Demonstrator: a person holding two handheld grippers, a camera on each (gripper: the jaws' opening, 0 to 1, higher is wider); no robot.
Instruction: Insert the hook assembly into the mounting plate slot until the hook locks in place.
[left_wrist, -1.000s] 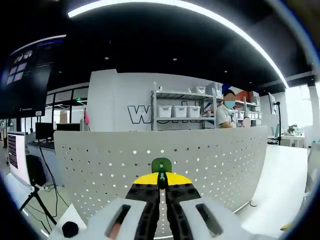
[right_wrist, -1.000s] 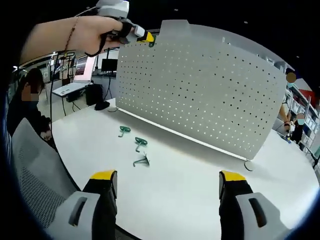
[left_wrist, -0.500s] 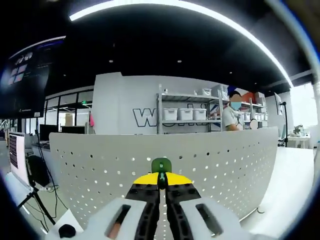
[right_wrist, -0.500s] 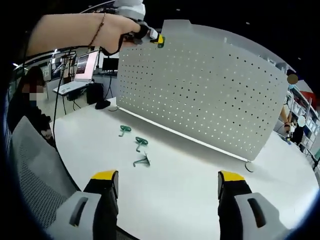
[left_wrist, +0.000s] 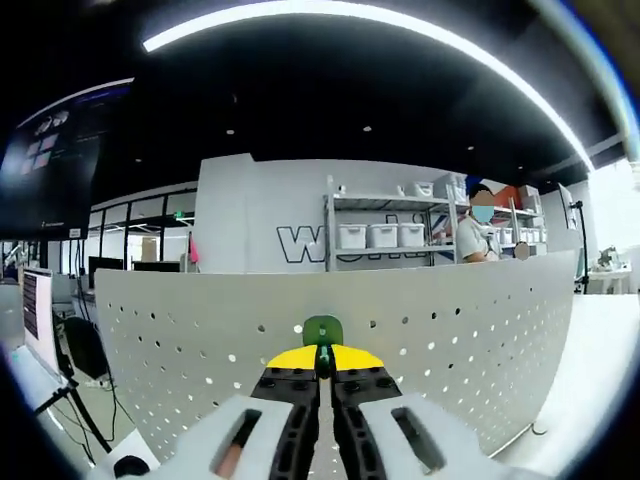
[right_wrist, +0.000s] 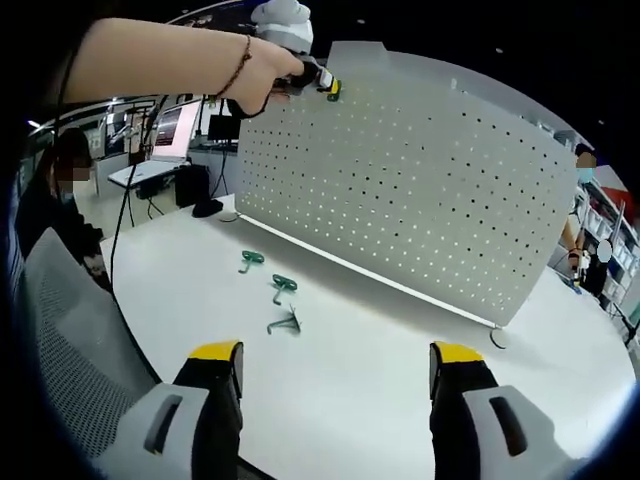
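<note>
In the left gripper view my left gripper (left_wrist: 322, 368) is shut on a green hook (left_wrist: 322, 331), held just in front of the white perforated mounting plate (left_wrist: 450, 340) near its top edge. The right gripper view shows that same left gripper (right_wrist: 322, 80), in a person's hand, at the upper left of the plate (right_wrist: 420, 190). My right gripper (right_wrist: 335, 362) is open, low over the white table (right_wrist: 350, 350), with nothing between its jaws. Three more green hooks lie on the table: one (right_wrist: 248, 261), another (right_wrist: 282, 285) and a third (right_wrist: 284, 321).
A person (left_wrist: 478, 228) stands by shelving (left_wrist: 385, 235) behind the plate. Another person (right_wrist: 60, 195) sits at the left, by a grey chair (right_wrist: 70, 340). The plate's foot (right_wrist: 497, 335) rests at the table's right. A dark screen (left_wrist: 50, 160) hangs at the left.
The left gripper with its hook has moved rightward along the plate's top edge and closer to it. The right gripper and the table hooks stay put.
</note>
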